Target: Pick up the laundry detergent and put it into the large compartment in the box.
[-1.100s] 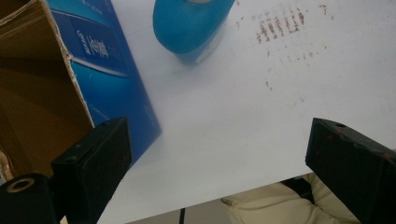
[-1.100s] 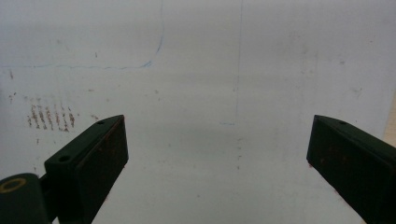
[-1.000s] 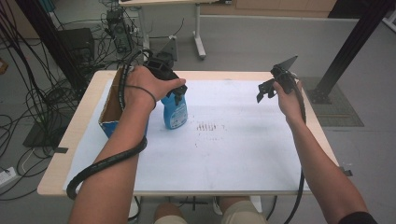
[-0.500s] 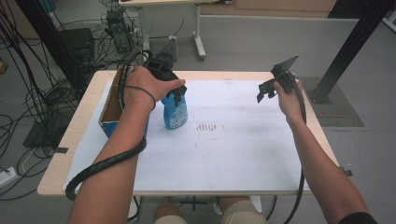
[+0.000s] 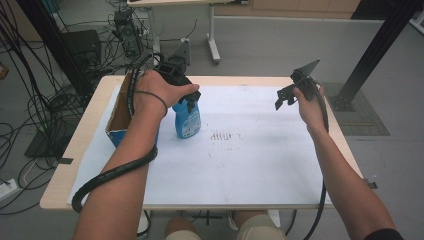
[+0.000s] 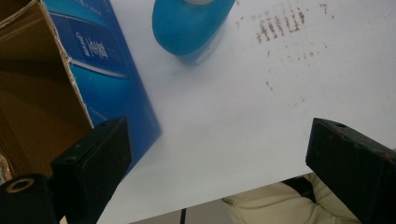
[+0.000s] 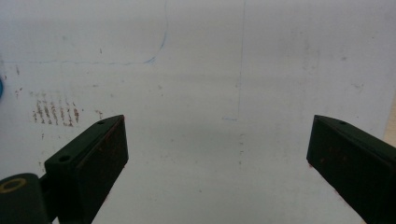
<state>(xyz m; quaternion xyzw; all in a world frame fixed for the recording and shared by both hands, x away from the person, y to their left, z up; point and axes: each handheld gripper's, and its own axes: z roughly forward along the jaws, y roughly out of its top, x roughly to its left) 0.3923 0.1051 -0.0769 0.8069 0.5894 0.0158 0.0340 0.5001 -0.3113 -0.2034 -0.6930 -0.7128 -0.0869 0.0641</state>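
White sheet over a wooden table, grey floor and a tangle of cables in the upper left of the high view. That's the stage.

Starting at the left of the frame: an open cardboard box with blue sides sits at the sheet's left edge, mouth up, brown inside. Just right of it stands the blue bottle, upright, close beside the box but whether they touch I can't tell. The left gripper hovers right over the bottle's top, with the hand wrapped around the gripper. In the left gripper view the jaws stand wide apart with nothing between them, and the bottle sits at the top of that frame, beyond the jaw tips.

Centre of the sheet: a patch of small rusty marks, nothing more.

Over on the right, the right gripper is held up above the sheet, well away from the bottle, jaws spread wide on bare white sheet in its own view.

My read: the bottle is about to be gripped. To do it well, bring the jaws level to either side of the body, centre it between the pads, then close gently. The bottle is tall, and a nudge from one jaw could tip it toward the box.
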